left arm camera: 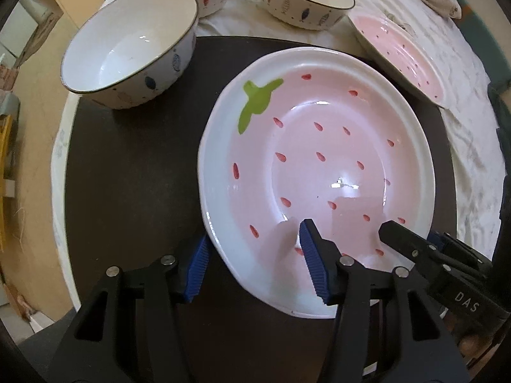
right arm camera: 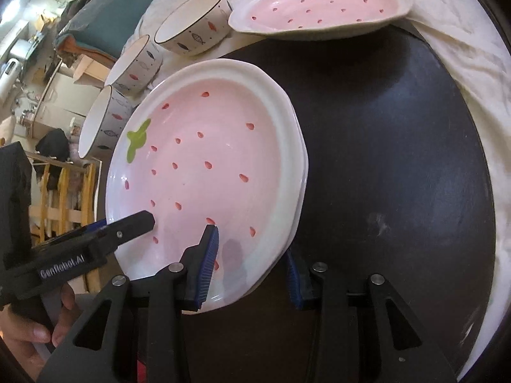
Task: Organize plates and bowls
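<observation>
**Strawberry plate held at its near rim by both grippers**

Strawberry plate (left arm camera: pixel 319 166) sits over the dark tabletop (left arm camera: pixel 134 175). The left gripper (left arm camera: pixel 252 265) and right gripper (right arm camera: pixel 252 265) each clamp its near rim. Three fish-patterned bowls (left arm camera: pixel 127 51) stand beyond the plate, a second pink plate (left arm camera: pixel 402 54) beside them.

- Strawberry plate (left arm camera: pixel 319 159): glazed ceramic, glossy, throwing back light.
- Bowl (left arm camera: pixel 127 51) beside the plate: the same shiny glaze, smooth inside.
- Dark mat (left arm camera: pixel 134 175) under the plate: matt, faintly scuffed.
- Cloth (left arm camera: pixel 463 146) beyond the plate: creased white fabric.
- Gripper pads (left arm camera: pixel 314 265): ribbed blue rubber on matt black plastic.
</observation>
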The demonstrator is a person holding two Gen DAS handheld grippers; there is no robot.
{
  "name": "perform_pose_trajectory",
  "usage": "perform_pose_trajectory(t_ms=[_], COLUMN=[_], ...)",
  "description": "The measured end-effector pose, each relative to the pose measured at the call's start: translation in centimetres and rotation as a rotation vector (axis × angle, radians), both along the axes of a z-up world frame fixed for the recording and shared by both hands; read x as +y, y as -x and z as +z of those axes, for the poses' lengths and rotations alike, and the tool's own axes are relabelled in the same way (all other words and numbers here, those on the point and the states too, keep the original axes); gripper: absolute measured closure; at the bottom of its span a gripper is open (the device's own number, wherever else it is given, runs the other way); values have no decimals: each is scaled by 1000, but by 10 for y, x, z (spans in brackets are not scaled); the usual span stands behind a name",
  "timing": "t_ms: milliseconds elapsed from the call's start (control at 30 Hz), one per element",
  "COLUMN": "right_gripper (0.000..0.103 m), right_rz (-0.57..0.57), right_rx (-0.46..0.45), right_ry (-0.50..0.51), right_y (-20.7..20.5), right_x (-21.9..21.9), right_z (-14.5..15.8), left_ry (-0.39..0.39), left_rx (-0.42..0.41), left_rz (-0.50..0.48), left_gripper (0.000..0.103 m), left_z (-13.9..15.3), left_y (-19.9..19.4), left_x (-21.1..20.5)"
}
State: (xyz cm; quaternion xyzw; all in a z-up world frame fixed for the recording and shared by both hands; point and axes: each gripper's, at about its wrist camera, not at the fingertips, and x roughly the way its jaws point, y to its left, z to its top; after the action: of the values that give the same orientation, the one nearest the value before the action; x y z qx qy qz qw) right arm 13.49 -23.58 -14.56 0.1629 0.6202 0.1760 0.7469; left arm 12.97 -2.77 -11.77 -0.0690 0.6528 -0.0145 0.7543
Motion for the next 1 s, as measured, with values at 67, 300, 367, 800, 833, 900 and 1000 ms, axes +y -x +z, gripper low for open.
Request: perform_pose_trajectory(t_ms=[67, 300, 367, 800, 833, 900, 1000], right_gripper=[60, 53, 41, 21, 21, 19, 18], right_rz=[-1, -27, -51, -10, -3, 5, 8], right_rx=[9, -32, -71, -246, -256, -270, -284], right_ry=[-9, 77, 105, 150, 154, 164, 162], right_y=[1, 1, 5, 18, 20, 23, 28], right_x=[-3, -7, -11, 1, 3, 4, 3], right_z=[-1, 9, 17, 55, 57, 60, 65], left_ry=[-35, -11, -14, -85, -81, -86, -117], left_rx=[-30, -61, -72, -229, -247, -279, -308], left_rz=[-2, 0, 11, -7, -4, -11, -28], left_gripper=[52, 49, 49, 32, 16, 2, 1], left_z=[7, 12, 13, 48, 49, 52, 58], left_y=[-1, -1, 2, 15, 14, 16, 22], left_x=[-5, -2, 5, 3, -1, -5, -10])
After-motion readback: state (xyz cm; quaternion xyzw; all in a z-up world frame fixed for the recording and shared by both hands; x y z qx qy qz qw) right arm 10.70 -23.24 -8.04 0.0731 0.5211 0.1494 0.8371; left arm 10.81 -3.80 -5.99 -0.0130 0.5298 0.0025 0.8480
